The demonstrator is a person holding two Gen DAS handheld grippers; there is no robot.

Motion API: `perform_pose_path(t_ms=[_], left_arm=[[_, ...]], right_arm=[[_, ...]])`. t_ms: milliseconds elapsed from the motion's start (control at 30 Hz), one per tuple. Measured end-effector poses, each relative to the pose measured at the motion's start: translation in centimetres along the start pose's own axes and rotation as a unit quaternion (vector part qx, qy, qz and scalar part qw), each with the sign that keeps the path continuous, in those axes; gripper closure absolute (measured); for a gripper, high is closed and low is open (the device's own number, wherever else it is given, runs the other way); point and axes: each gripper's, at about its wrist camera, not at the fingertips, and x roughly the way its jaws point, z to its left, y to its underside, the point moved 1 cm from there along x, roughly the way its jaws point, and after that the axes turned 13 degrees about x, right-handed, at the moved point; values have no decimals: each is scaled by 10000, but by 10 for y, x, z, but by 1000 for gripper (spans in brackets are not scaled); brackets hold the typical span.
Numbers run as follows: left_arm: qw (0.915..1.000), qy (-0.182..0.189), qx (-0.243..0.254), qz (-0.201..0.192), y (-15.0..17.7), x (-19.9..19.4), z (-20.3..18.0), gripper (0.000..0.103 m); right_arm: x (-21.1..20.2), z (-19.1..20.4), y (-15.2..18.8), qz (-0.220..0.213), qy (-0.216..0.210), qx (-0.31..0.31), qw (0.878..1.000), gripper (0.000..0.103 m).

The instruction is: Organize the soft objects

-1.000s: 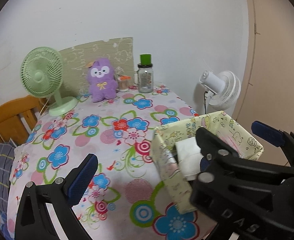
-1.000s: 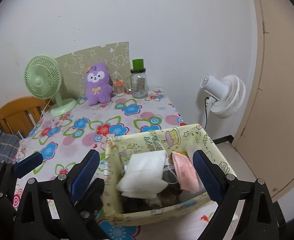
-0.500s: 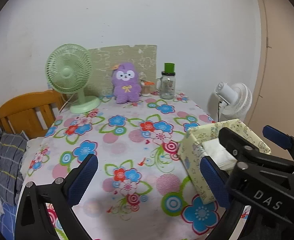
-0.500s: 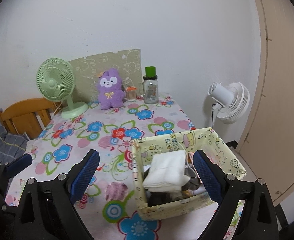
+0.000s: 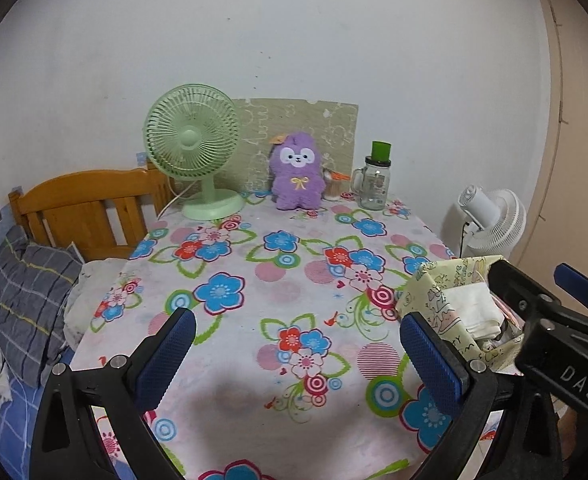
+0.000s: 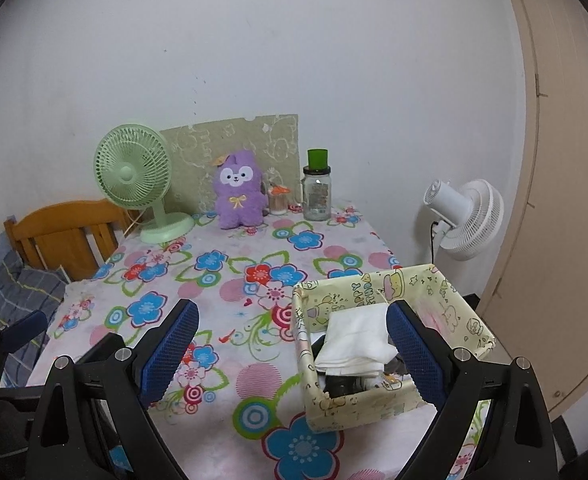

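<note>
Both grippers have pulled back toward the near edge since a second ago, so the yellow fabric box (image 6: pixel 390 344) now sits lower and farther right in each view, with more of the flowered tablecloth (image 5: pixel 277 280) showing.

That box stands at the near right corner of the table. A folded white cloth (image 6: pixel 358 336) lies on top of its contents, with darker items under it that I cannot make out. The one soft thing outside it is the purple plush toy (image 6: pixel 238 194), upright at the far edge, between the green desk fan (image 6: pixel 137 184) on its left and a small orange-topped jar (image 6: pixel 277 200) and a glass bottle with a green cap (image 6: pixel 317 192) on its right.

The left gripper (image 5: pixel 300 356) has its jaws spread wide and holds nothing; the right gripper (image 6: pixel 291 354) is just as wide and just as empty.

If the plush goes into the box next, the reach is long. A wide approach could knock the bottle or jar beside it. The box is already full, so the toy might perch on the cloth and roll off the table corner.
</note>
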Motion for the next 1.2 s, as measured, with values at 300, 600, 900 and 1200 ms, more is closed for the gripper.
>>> perform_pose_path(t_ms=[300, 600, 900, 1200], left_arm=[[9998, -168, -122, -71, 5, -9, 9, 0], [9996, -240, -99, -126, 4, -14, 8, 0], [9995, -258, -81, -179, 3, -17, 7, 0], [9994, -271, -64, -207, 2, -19, 7, 0]], right_arm=[[-13, -1, 1, -118, 41, -38, 9999, 6], [-17, -4, 0, -127, 34, -44, 9999, 6], [-19, -7, 0, -129, 43, -26, 9999, 6], [-18, -9, 0, -108, 33, -25, 9999, 6]])
